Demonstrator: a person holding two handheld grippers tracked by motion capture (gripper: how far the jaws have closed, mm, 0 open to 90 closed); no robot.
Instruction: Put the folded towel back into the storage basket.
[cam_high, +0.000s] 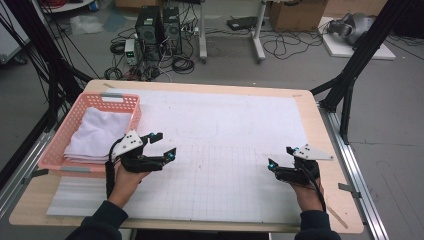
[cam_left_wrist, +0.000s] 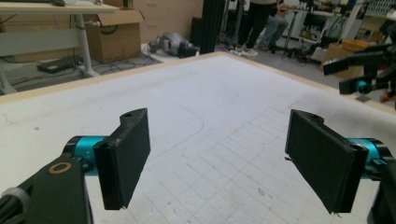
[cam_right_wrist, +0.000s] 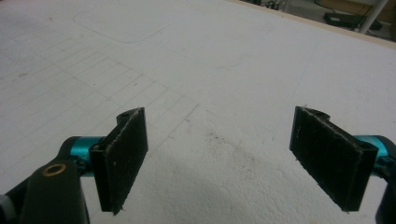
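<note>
L gripper (cam_high: 166, 146) jaws wide apart, nothing btwn them, flat black rubbery pads (cam_left_wrist: 126, 158). It sits just beside the basket (cam_high: 75, 117) at table's 9 o'clock: pink plastic lattice, rectangular, w/ folded white cloth (cam_high: 97, 132) inside, soft, squared stack. R gripper (cam_high: 281, 157) at 4 o'clock, jaws also spread, empty; I see frayed pad (cam_right_wrist: 122, 158) edges. Mat (cam_high: 225, 130) white, matte, gridded, faint rounded-rectangle outline near centre.
</note>
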